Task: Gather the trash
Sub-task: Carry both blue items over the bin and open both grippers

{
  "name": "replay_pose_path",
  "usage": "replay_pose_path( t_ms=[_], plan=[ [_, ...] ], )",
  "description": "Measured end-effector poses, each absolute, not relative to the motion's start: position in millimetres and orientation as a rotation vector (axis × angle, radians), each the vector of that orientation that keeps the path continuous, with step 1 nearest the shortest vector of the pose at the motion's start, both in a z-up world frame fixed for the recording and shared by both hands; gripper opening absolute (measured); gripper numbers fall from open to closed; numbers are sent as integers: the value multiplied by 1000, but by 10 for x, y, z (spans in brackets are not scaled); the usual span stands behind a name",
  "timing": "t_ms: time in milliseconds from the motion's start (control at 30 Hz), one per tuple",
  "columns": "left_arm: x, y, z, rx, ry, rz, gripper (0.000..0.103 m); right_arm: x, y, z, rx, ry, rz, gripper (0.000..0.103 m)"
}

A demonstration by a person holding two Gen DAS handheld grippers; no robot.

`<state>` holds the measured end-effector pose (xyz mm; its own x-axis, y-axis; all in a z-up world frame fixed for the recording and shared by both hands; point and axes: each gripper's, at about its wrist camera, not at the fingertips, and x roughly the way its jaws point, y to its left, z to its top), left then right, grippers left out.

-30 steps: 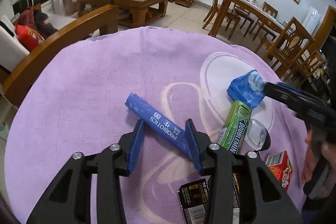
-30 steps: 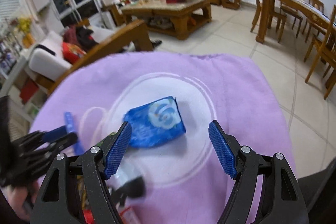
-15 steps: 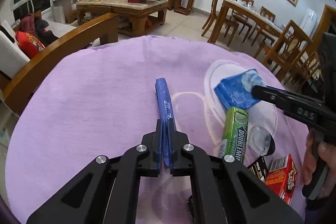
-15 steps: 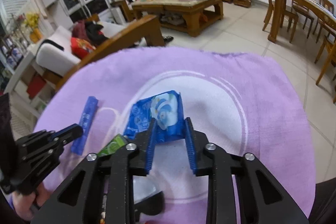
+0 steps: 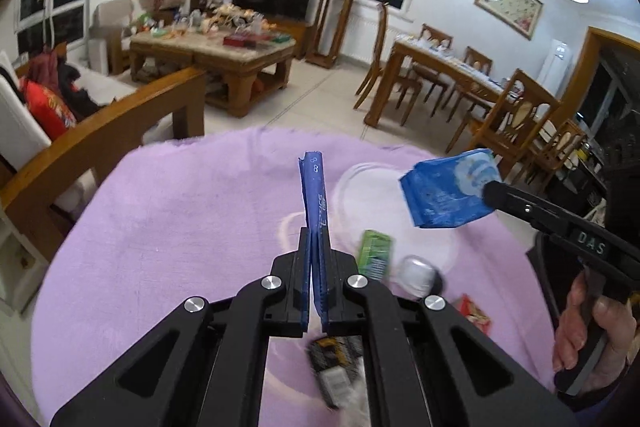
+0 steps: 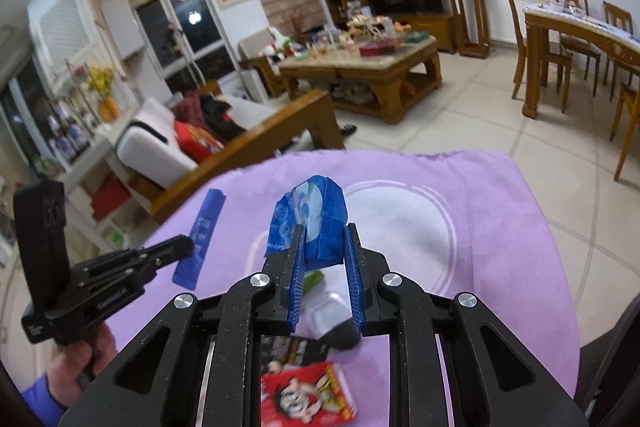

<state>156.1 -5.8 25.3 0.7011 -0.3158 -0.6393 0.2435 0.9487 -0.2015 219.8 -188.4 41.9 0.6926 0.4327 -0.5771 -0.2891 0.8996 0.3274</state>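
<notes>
I see a long, narrow blue sachet [image 5: 314, 195] with white print, held by its lower end so it stands almost upright above the purple cloth. A blue crumpled wrapper [image 6: 316, 223] with a pale round picture on it is lifted too, clear of the cloth. On the cloth lie a green gum pack [image 5: 374, 253], just beside it a small clear plastic piece with a dark end [image 5: 418, 273], a red cartoon packet [image 6: 306, 393] and a black packet [image 5: 332, 363], which is blurred.

right gripper [image 5: 490, 187]: "DAS" | other print: blurred; unreadable
</notes>
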Motion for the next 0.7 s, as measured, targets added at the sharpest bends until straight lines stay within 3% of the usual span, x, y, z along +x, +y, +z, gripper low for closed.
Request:
replay_pose_path(
  t_ms=[367,700],
  plan=[
    [1011,-807,716,10,611,-446,4,1115,-2732,886,319,520,347,20],
    [673,-1756,753,81,582,-612,4,226,-3916,875,394,444,168,20]
  ],
)
